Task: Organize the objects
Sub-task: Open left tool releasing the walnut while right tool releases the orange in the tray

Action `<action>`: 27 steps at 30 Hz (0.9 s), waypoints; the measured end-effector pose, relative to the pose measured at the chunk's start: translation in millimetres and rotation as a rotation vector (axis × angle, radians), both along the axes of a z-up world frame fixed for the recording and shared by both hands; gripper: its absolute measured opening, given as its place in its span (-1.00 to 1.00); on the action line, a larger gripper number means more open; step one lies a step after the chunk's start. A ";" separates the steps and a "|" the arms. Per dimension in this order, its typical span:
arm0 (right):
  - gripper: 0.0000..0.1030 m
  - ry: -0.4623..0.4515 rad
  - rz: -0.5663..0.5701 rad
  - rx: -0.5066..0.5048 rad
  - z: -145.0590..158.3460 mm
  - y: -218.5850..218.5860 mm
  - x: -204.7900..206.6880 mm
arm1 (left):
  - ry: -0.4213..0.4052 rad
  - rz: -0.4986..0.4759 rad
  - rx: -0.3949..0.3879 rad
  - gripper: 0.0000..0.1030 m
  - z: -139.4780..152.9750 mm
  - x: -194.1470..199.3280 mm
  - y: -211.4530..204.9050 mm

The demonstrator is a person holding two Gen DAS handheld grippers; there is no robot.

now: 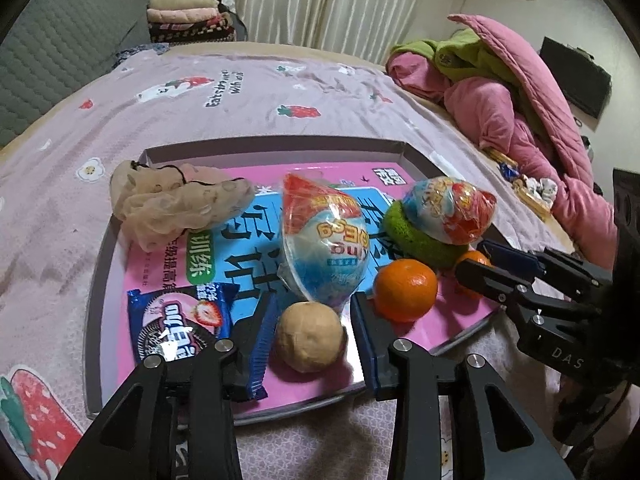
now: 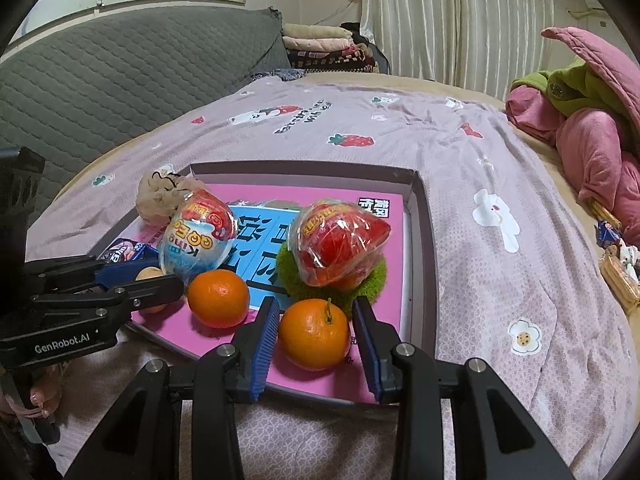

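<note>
Left wrist view: tan ball lies untouched between the parted left gripper pads.

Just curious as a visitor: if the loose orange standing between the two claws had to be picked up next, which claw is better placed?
Probably neither is free: the left claw straddles the tan ball, the right claw another orange. The loose orange looks nearer the left.

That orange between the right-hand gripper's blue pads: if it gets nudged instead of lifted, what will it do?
The orange is round and sits on a flat pink book cover, so it would probably roll. Its skin looks smooth and shiny, perhaps slippery, though the ribbed pads should bite. It seems firm enough for gentle squeezing.
</note>
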State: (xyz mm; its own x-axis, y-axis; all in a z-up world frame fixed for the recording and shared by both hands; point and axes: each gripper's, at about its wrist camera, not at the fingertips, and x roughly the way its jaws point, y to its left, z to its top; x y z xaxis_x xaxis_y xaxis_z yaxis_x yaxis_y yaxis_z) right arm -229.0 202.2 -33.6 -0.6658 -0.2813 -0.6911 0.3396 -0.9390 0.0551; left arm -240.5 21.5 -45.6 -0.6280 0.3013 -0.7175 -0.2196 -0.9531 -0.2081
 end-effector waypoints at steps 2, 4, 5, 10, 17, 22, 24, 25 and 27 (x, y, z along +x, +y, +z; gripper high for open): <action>-0.26 0.004 -0.003 -0.006 1.1 0.6 0.4 | 0.005 0.004 0.002 -0.19 1.8 0.5 -0.9; -0.26 0.003 0.000 -0.015 2.0 1.1 0.7 | 0.015 0.007 -0.002 -0.10 4.4 2.2 -0.7; -0.26 0.005 -0.001 -0.018 2.7 1.4 1.2 | 0.020 0.008 -0.005 -0.05 5.6 2.4 -1.0; -0.21 0.016 0.003 -0.034 7.1 1.9 4.6 | 0.047 0.017 -0.015 -0.01 14.0 6.7 -2.7; -0.16 0.027 0.005 -0.043 10.6 1.6 7.0 | 0.074 0.036 -0.013 0.10 23.4 11.9 -9.9; 0.00 0.044 0.003 -0.046 13.6 1.0 9.4 | 0.097 0.051 -0.021 0.24 29.1 15.4 -12.4; 0.07 0.056 0.002 -0.047 15.3 0.4 11.2 | 0.107 0.063 -0.022 0.31 31.3 17.3 -15.0; 0.12 0.063 -0.002 -0.046 16.4 0.4 12.1 | 0.117 0.071 -0.017 0.33 32.9 19.3 -17.2; 0.18 0.074 -0.006 -0.045 18.5 0.1 13.9 | 0.139 0.081 -0.005 0.39 36.8 23.2 -20.1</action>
State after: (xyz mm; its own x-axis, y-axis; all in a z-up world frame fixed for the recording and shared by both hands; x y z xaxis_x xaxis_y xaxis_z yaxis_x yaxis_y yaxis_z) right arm -215.0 202.3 -15.1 -0.7166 -0.3065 -0.6265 0.3385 -0.9382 0.0718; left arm -217.2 1.4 -8.8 -0.7433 0.2420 -0.6236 -0.1683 -0.9699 -0.1758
